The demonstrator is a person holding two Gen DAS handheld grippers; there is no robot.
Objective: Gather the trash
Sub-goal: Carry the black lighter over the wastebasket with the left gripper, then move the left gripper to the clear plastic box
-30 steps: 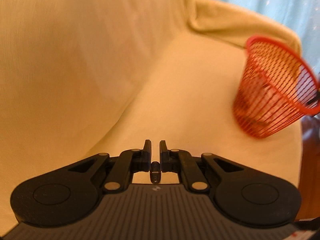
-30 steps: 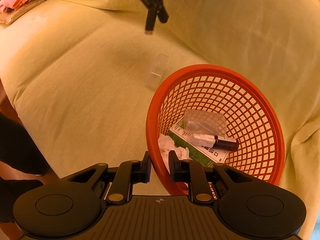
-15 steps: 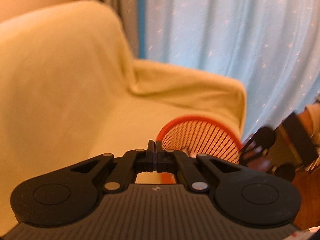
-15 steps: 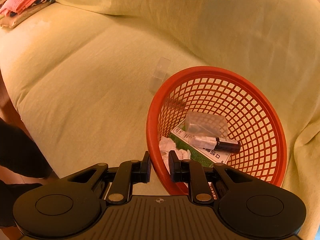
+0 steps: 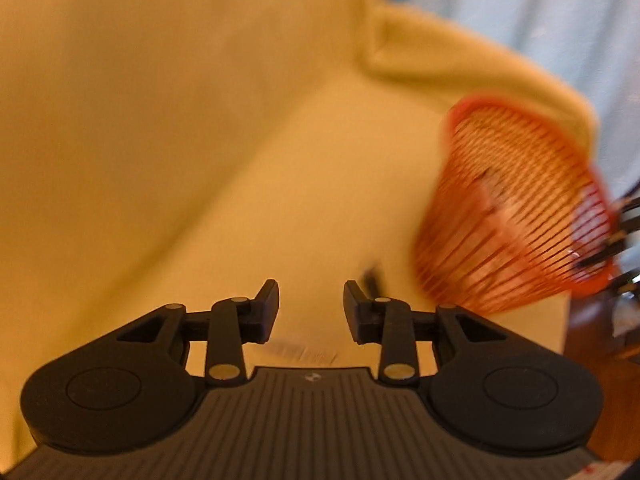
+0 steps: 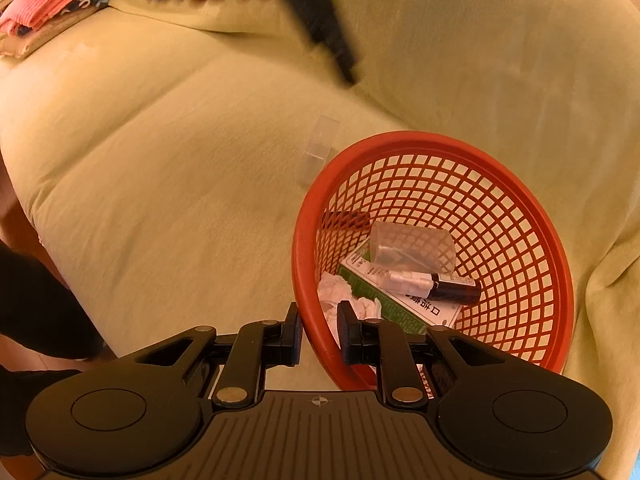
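Sofa (image 6: 168,208): yellow-green cover over seat, back and armrest; all the work happens on this soft surface.
Folded cloths (image 6: 52,4): pink and patterned stack, far left of the right tongs, well apart from everything else.
Left tongs (image 5: 311,306): fingers spread apart, nothing between them; view is motion-blurred. In the right wrist view they show as a dark blur above and beyond the clear piece.
Clear plastic piece (image 6: 320,148): lies on the seat ahead of the right tongs, just beside the basket rim on its left, outside the basket. Judged to be the remaining trash.
Right tongs (image 6: 319,334): fingers clamped on the near rim of the red basket (image 6: 532,216), one finger outside the rim, one inside.
Basket contents: crumpled tissue (image 6: 344,300), green box (image 6: 400,304), small dark bottle (image 6: 452,286), clear cup (image 6: 412,246); all rest at the bottom, just ahead of the right tongs.
Risk 1: clear piece is thin, slick and low-contrast; the left tongs could pinch cloth instead, or flick it away.
Risk 2: soft cushion; pressing down may sink the piece or bunch the cover.
Risk 3: basket is held by one rim point only; a bump from the left tongs could tip it and spill the contents.
Risk 4: fast motion of the left tongs, judged from blur, makes overshoot likely.
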